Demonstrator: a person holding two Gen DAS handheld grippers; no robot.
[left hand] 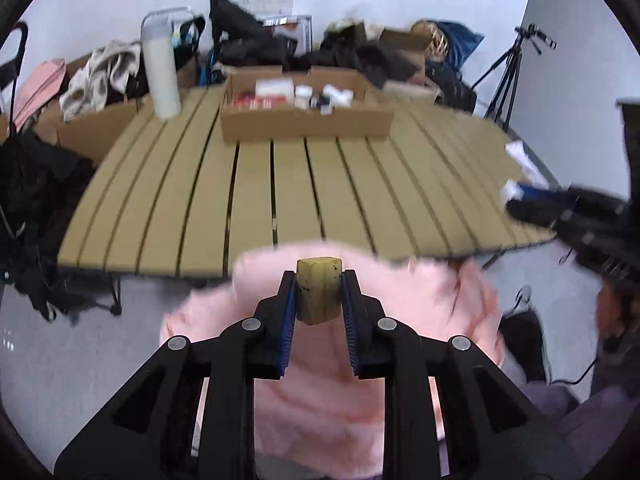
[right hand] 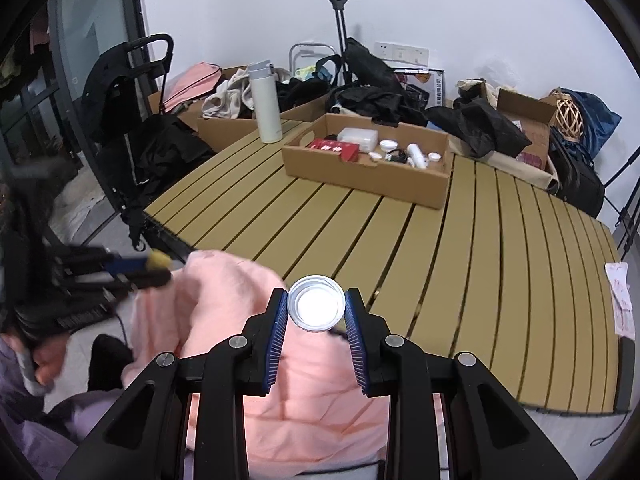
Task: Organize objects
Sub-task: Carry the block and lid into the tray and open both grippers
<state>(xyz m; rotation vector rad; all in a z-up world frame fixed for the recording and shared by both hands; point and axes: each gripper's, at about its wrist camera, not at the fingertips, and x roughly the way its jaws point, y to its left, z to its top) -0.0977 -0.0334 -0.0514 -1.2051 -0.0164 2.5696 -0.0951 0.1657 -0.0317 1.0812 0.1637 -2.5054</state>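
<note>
Two handheld grippers hover over a pink fleece garment [right hand: 224, 320] at the near edge of a slatted tan surface [right hand: 460, 248]. The left gripper [left hand: 319, 294] pinches a small yellowish cork-like stopper [left hand: 319, 290] between its blue pads. The right gripper [right hand: 316, 312] pinches a round white lid [right hand: 317, 304] by its rim, its hollow side facing the camera. At the far side of the surface sits an open cardboard box [right hand: 368, 178] already holding small white jars, a red packet and a clear case. A white insulated bottle [right hand: 264, 102] stands to its left. The step in hand appears to be carrying both items to the box. To do it well, keep both grips firm, clear the box's near wall, and release each item low over a bare spot inside.
</note>
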